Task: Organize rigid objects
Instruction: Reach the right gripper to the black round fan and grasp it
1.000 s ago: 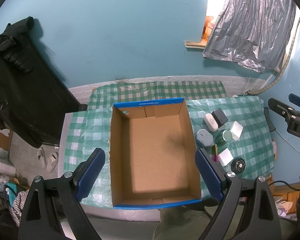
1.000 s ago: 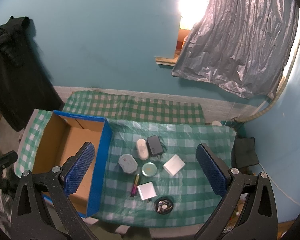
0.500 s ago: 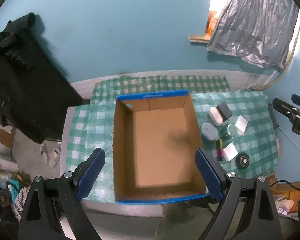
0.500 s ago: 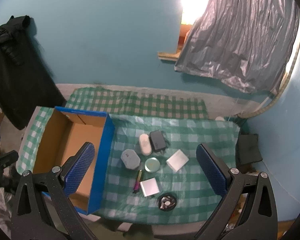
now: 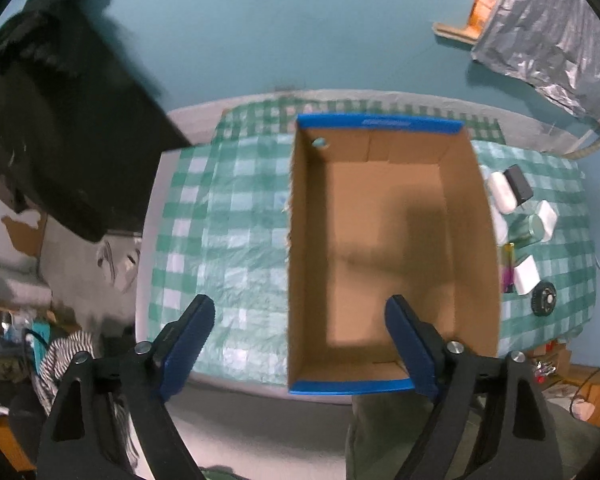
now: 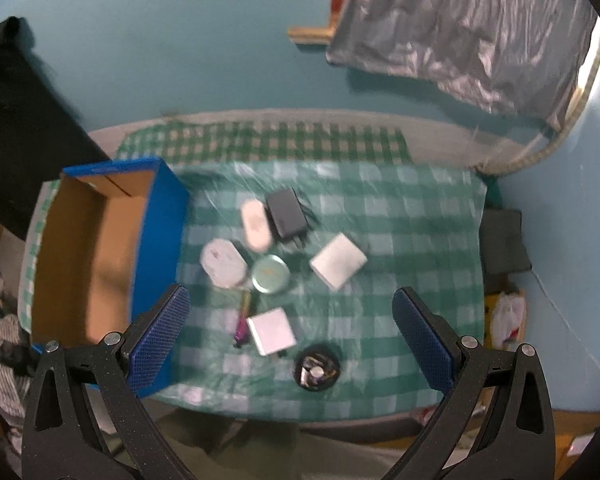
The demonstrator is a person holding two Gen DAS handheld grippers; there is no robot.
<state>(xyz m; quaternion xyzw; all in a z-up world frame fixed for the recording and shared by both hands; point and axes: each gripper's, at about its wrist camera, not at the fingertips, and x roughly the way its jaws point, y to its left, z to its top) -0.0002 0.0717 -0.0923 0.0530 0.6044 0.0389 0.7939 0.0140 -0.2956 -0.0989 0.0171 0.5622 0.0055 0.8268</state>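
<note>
Cardboard makes one box (image 5: 388, 248), eight small items (image 6: 268, 274) beside it; both tools (image 5: 300, 344) (image 6: 290, 344) gape, holding nothing.

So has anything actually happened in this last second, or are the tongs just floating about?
Only the views shifted: the left tongs drifted left of the box, and the right tongs came closer to the small items, such as the tin. Nothing was grasped; both stay open and the box is still empty.

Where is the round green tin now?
In the right wrist view, the tin lies mid-table on the checked cloth, right of the grey case and below the black charger.
</note>
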